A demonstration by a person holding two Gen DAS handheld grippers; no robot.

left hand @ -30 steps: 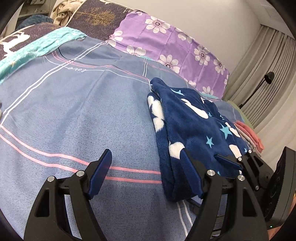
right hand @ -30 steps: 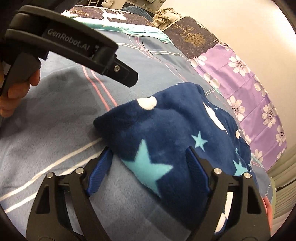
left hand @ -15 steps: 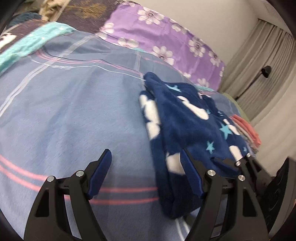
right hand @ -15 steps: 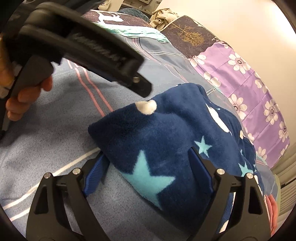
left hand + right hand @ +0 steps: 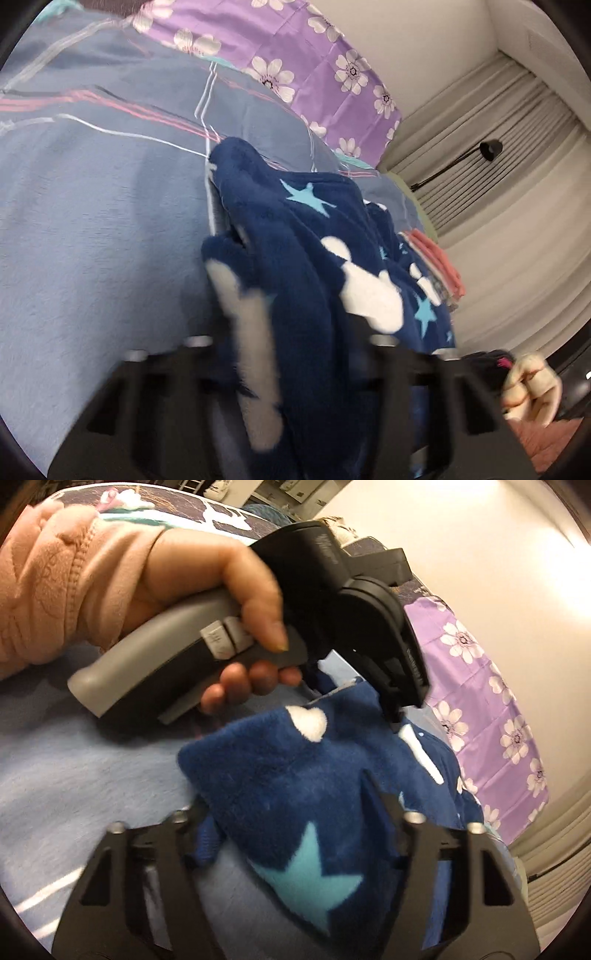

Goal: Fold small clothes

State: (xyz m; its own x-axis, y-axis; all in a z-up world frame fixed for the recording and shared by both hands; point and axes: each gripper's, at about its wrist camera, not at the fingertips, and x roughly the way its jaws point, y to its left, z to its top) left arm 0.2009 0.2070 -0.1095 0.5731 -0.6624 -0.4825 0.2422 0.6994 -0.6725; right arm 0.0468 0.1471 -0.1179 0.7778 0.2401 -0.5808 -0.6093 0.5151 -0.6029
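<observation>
A folded navy fleece garment with turquoise stars and white shapes lies on the blue bedspread. My left gripper is blurred; its open jaws straddle the garment's near edge, with fleece bulging between them. In the right wrist view the same garment fills the gap of my right gripper, whose jaws stand wide on either side of its corner. The left gripper's body, held by a hand, hovers just above the garment's far side.
A purple flowered pillow lies at the head of the bed. A stack of folded pink clothes sits beyond the garment. Curtains and a black lamp are at the right. The blue spread stretches to the left.
My left gripper has swung right and forward over the garment, so fleece now sits between its jaws. The right gripper has pushed further onto the garment's corner. Both views are motion-blurred.
</observation>
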